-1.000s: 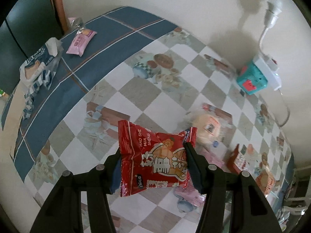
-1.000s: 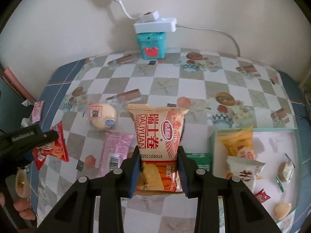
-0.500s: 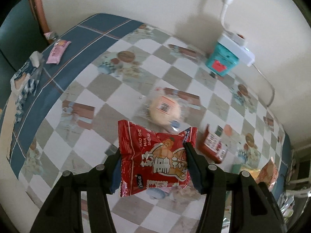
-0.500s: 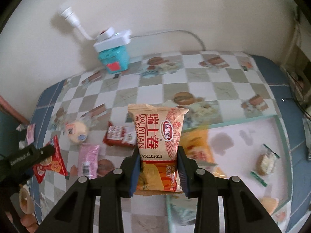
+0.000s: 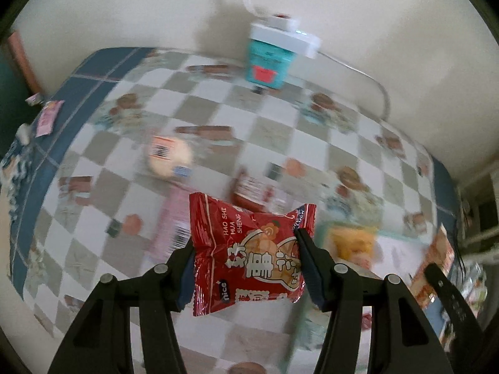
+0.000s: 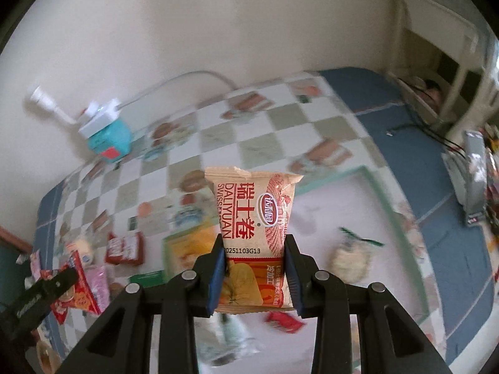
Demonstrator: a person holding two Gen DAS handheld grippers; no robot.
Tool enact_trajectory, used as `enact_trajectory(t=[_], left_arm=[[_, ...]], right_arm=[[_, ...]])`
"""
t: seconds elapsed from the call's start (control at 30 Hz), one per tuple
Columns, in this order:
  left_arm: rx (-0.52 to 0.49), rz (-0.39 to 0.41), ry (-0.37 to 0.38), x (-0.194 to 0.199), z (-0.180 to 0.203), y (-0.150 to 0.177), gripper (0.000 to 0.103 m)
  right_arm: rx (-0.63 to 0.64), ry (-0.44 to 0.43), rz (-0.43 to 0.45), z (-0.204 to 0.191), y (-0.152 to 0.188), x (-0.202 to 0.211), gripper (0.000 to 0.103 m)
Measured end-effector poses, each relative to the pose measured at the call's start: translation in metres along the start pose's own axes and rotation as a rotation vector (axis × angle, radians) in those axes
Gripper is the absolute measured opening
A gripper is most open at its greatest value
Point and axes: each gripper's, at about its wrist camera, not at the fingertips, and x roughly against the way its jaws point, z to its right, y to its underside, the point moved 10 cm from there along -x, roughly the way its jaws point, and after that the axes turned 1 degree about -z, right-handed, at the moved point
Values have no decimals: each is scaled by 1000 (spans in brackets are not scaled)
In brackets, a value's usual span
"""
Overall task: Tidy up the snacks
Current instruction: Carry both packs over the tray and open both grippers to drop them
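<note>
Carrying snacks above the checked bench, the left gripper (image 5: 246, 258) has its jaws clamped on a red packet (image 5: 249, 249), the right gripper (image 6: 254, 268) on a beige packet (image 6: 254, 218). Best release low, over the green-rimmed tray (image 6: 393, 218), between packets already inside.

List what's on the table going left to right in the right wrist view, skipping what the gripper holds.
Red peanut packet → pink packet → dark red sachet → yellow packet → clear-wrapped pastry
</note>
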Motion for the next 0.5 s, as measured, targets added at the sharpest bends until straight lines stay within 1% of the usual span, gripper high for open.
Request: enact_trajectory(t=[0.17, 0.2, 0.27, 0.33, 0.43, 0.5], left_arm=[[-118, -13, 41, 1, 56, 21, 59], [-142, -21, 56, 1, 69, 26, 59], [-187, -49, 110, 0, 94, 40, 59], [-238, -67, 136, 0, 117, 53, 59], [-307, -60, 119, -2, 138, 66, 59], [-327, -68, 118, -4, 146, 71, 59]], right_arm=[[-66, 53, -7, 46, -3, -2, 37], [-73, 60, -7, 52, -4, -1, 37], [-83, 67, -5, 61, -5, 0, 37], [-91, 69, -3, 70, -5, 1, 37], [-110, 71, -8, 80, -5, -1, 37], [-116, 75, -16, 85, -4, -4, 37]])
